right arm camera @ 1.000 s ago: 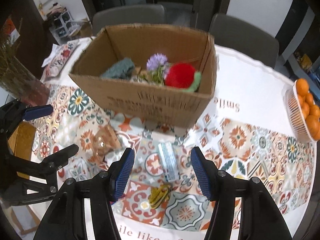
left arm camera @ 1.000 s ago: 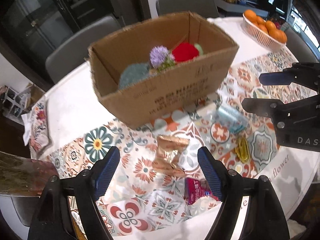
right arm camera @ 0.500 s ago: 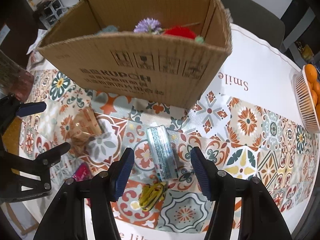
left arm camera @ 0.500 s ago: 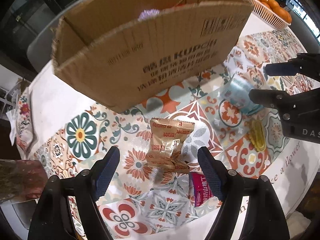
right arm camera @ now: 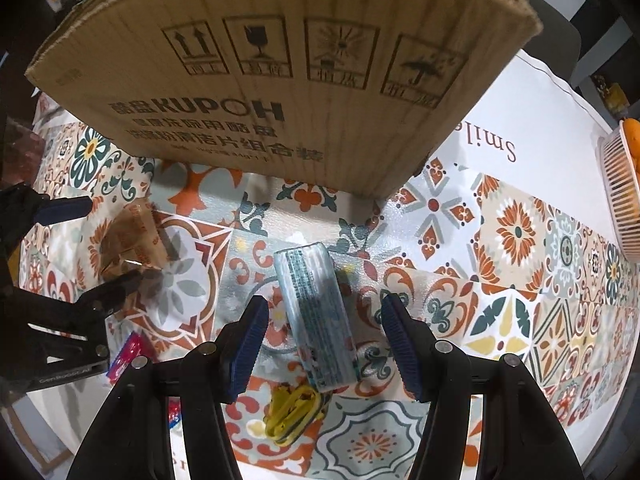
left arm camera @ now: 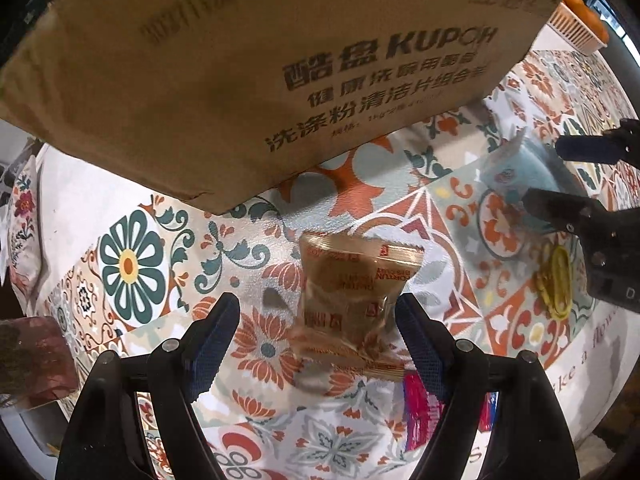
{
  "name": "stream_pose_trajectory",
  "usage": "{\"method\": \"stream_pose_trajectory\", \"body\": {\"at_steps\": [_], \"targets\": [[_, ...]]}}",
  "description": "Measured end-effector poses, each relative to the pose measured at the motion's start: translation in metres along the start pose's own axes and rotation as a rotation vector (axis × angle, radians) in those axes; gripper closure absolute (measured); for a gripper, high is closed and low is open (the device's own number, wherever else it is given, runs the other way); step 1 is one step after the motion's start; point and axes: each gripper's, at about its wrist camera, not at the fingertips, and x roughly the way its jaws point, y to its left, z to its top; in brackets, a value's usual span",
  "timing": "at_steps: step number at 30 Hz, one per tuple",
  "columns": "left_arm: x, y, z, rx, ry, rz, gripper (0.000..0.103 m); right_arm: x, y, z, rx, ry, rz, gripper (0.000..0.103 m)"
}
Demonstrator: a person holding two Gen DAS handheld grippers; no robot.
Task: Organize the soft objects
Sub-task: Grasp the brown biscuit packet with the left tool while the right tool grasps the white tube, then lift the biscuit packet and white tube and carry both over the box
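Observation:
A crinkled golden snack packet [left arm camera: 352, 304] lies on the patterned tablecloth between the fingers of my left gripper [left arm camera: 318, 340]. That gripper is open and points down, and the packet sits nearer its right finger without being pressed. A light blue tissue pack [right arm camera: 316, 312] lies lengthwise between the fingers of my right gripper [right arm camera: 324, 336], which is open with a gap on both sides. Each gripper shows in the other's view: the right gripper [left arm camera: 548, 174] over the tissue pack [left arm camera: 516, 168], the left gripper [right arm camera: 106, 242] over the golden packet [right arm camera: 132, 240].
A cardboard box [left arm camera: 280, 60] [right arm camera: 280, 80] stands close behind both items and fills the upper view. A yellow bundle [right arm camera: 294, 408] and a pink packet [right arm camera: 128, 354] lie near the table's front edge. A basket of oranges [right arm camera: 624, 200] sits far right.
Both grippers have sunk toward the table. The box has grown to fill the top of each view and its contents have dropped out of sight. The jaws have kept their width.

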Motion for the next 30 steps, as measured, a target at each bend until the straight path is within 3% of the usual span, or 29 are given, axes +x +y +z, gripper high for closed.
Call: {"method": "stream_pose_trajectory", "body": {"at_steps": [6,9,10,13,17,30], "targets": [[0.011,0.002,0.002,-0.041,0.002,-0.014,0.027,0.011,-0.002,0.005,0.025,0.002,0.006,0.043],[0.013,0.008,0.000,-0.088,-0.002,-0.037,0.048,0.013,-0.002,0.006,0.041,-0.009,0.005,0.050],[0.015,0.012,-0.002,-0.099,-0.005,-0.047,0.055,0.013,-0.002,0.005,0.046,-0.017,0.010,0.057],[0.011,0.014,-0.008,-0.138,-0.036,-0.064,0.056,0.011,-0.003,0.002,0.069,-0.030,0.040,0.067],[0.001,0.013,-0.018,-0.170,-0.073,-0.082,0.058,0.006,-0.008,-0.005,0.098,-0.051,0.064,0.072],[-0.047,0.012,-0.054,-0.267,-0.186,-0.144,0.058,-0.035,-0.014,-0.035,0.150,-0.173,0.108,0.073]]}}
